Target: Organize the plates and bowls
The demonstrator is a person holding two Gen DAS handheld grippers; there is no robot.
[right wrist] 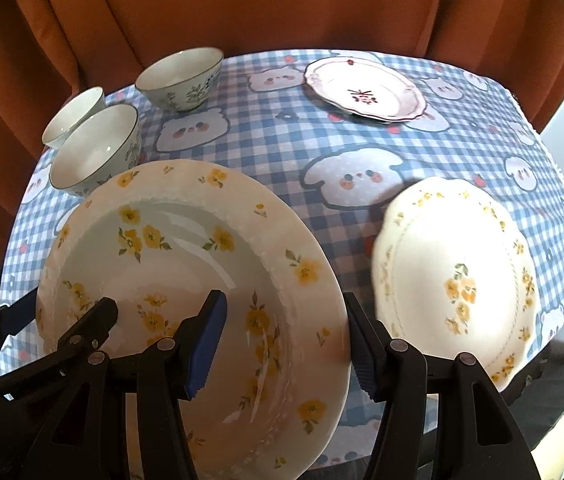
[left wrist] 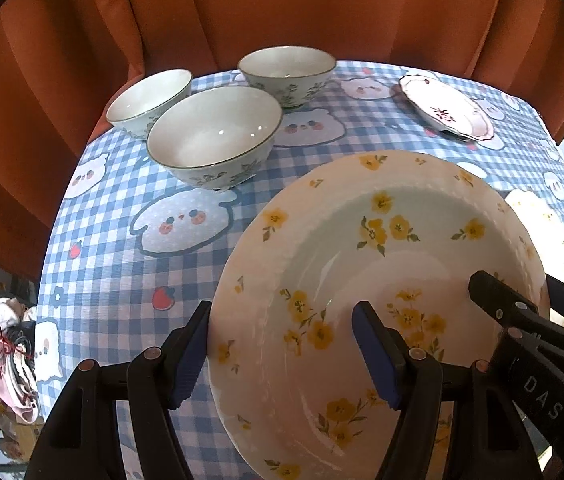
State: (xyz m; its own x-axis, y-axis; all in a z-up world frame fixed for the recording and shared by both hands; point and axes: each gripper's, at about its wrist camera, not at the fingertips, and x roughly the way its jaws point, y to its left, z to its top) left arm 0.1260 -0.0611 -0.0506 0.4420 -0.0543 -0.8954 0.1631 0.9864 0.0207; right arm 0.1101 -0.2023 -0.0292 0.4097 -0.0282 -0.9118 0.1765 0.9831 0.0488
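Through the left wrist camera, the left gripper (left wrist: 285, 354) straddles the near-left rim of the large yellow-flowered plate (left wrist: 381, 264): one blue pad sits outside the rim and the other over the plate's well, a wide gap between them, so the fingers look spread rather than clamped, though contact at the outer pad cannot be ruled out. The right gripper (left wrist: 521, 304) reaches in from the right over the same plate's near-right rim. Beyond the plate, three green-patterned bowls (left wrist: 214, 136) cluster at the far left of the checked tablecloth (left wrist: 122, 264), and a pink-rimmed plate (left wrist: 447, 106) lies at the far right. Through the right wrist camera, the right gripper (right wrist: 285, 344) brackets the big plate's right rim in the same way, pads apart on either side of it and not visibly pinching. A smaller scalloped plate (right wrist: 457, 272) with yellow flowers lies just right of the big plate, near the table's front edge, and appears blurred. The step in hand seems to be a two-handed hold on the big plate, either taking it up or setting it down; which one cannot be told. If it is to be stacked, the next move calls for both grippers to close evenly on opposite rims and keep the plate level.
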